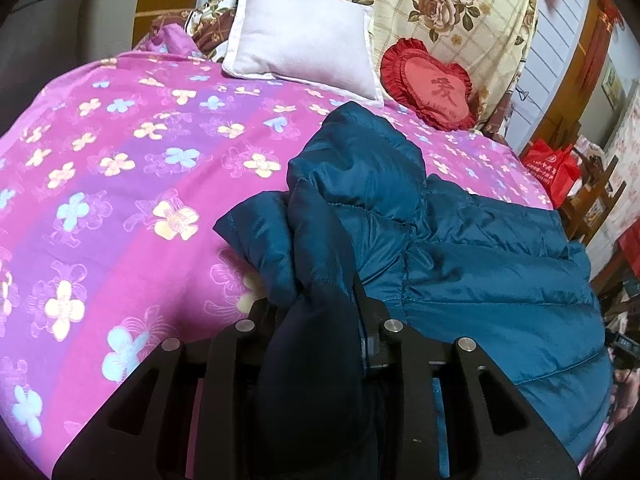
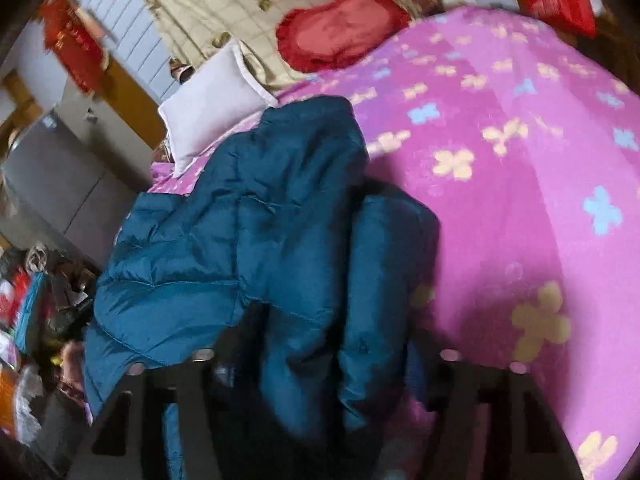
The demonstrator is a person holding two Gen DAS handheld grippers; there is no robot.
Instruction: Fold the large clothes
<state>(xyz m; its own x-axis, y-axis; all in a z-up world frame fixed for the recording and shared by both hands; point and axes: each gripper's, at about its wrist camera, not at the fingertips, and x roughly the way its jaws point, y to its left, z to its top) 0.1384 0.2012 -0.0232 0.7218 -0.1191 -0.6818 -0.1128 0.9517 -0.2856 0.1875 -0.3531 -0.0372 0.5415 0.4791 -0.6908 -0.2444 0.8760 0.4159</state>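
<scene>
A teal quilted puffer jacket (image 1: 460,248) lies crumpled on a pink flowered bedspread (image 1: 132,168). My left gripper (image 1: 316,304) is shut on a bunched fold of the jacket with its dark lining, lifted just above the bed. In the right wrist view the same jacket (image 2: 240,232) lies on the bedspread (image 2: 500,200). My right gripper (image 2: 324,344) is shut on a thick fold of the jacket that hangs between its fingers. That view is motion-blurred.
A white pillow (image 1: 304,44) and a red heart cushion (image 1: 432,84) lie at the head of the bed against a rose-print cover (image 1: 440,4). A red bag (image 1: 552,168) and wooden furniture stand beyond the bed's right edge. Clutter (image 2: 36,320) lies on the floor.
</scene>
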